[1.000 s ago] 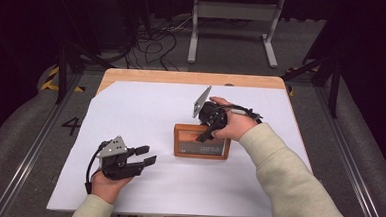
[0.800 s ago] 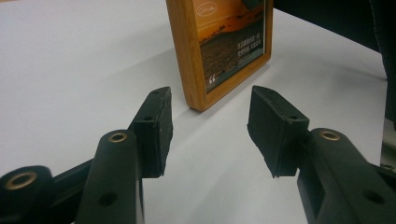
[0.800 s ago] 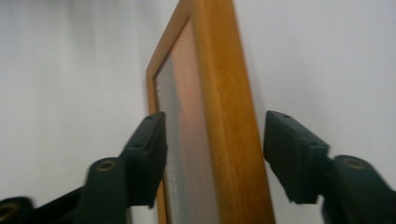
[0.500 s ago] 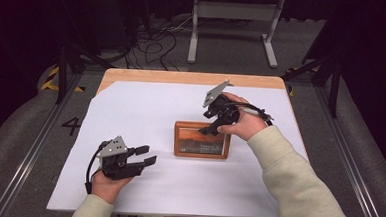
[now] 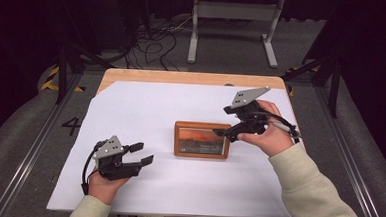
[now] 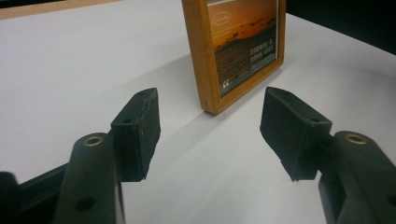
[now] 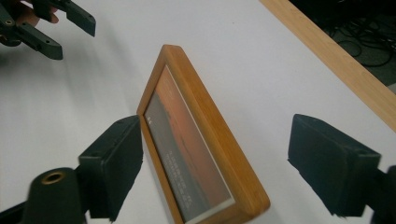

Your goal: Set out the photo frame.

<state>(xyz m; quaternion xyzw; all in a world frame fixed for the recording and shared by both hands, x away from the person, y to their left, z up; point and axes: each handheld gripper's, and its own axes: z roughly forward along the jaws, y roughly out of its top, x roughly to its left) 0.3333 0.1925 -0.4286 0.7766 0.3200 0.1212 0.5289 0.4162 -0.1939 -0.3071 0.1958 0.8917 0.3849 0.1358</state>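
Item, nearest the person: left gripper (image 5: 137,154), held low on the white sheet (image 5: 141,106) at the near left, jaws spread wide and empty, aimed toward the frame; unchanged from a second earlier. Item, mid-table: wooden picture frame (image 5: 202,139), sunset print facing up, lying flat on the sheet a little right of centre, its place unaltered. Item, just beyond and to the frame's right: right gripper (image 5: 223,133), jaws wide apart and holding nothing. Change noted: a second before, this gripper stood over the frame's upper right part; it had since drawn off to the right and turned level, so that its tips lay at the frame's right end. In the right gripper view the frame (image 7: 201,144) sat between the pads (image 7: 112,163), one pad close by its left edge, the other well clear. Judged: a side approach for grasping the frame, grip not yet made. Surroundings, farther off: bare wooden table edge (image 5: 192,78), cables (image 5: 154,41) and a metal stand (image 5: 233,20) on the floor beyond. Nothing lay between either gripper and the frame.
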